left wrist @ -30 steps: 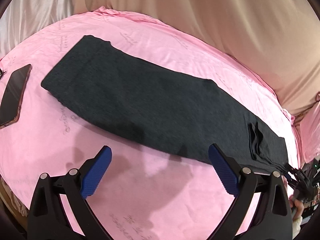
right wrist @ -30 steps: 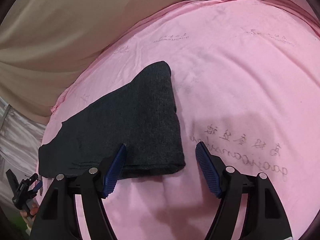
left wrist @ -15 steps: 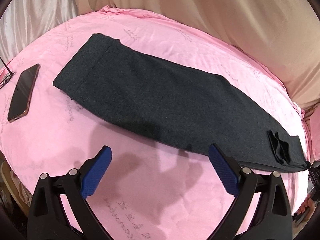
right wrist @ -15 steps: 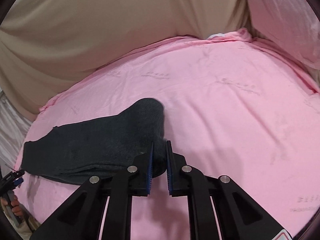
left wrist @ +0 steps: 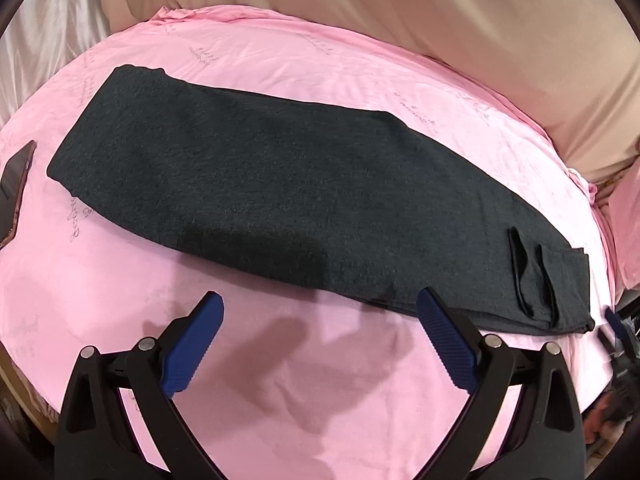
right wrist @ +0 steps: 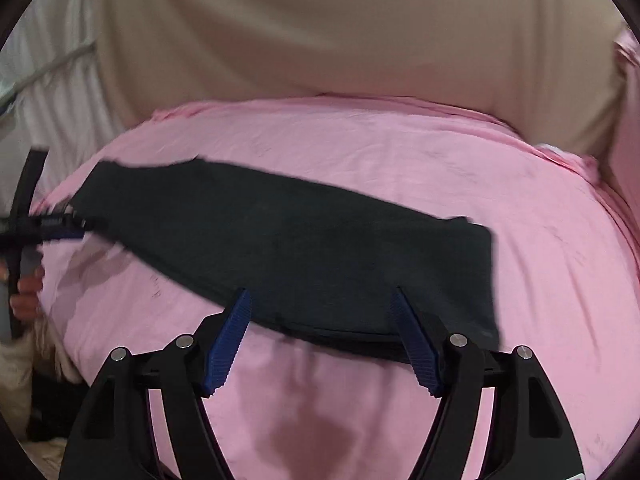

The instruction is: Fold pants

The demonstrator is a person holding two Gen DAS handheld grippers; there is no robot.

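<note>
Dark grey pants (left wrist: 288, 196) lie flat as one long strip, legs stacked, on the pink sheet (left wrist: 320, 392). A small wrinkle sits near the leg-hem end (left wrist: 532, 280) at the right. My left gripper (left wrist: 320, 340) is open and empty, just short of the pants' near edge. In the right wrist view the pants (right wrist: 304, 248) stretch from left to right. My right gripper (right wrist: 322, 338) is open and empty over their near edge. The left gripper (right wrist: 60, 226) shows at the far left of that view.
A phone (left wrist: 16, 184) lies on the sheet at the left, beside the pants' waist end. Beige fabric (left wrist: 460, 20) rises behind the pink surface. White curtain (right wrist: 52, 92) hangs at the left.
My right gripper was shut on the pants' end half a second ago; now it is open and drawn back. The pants lie flat. My left gripper stayed open.
</note>
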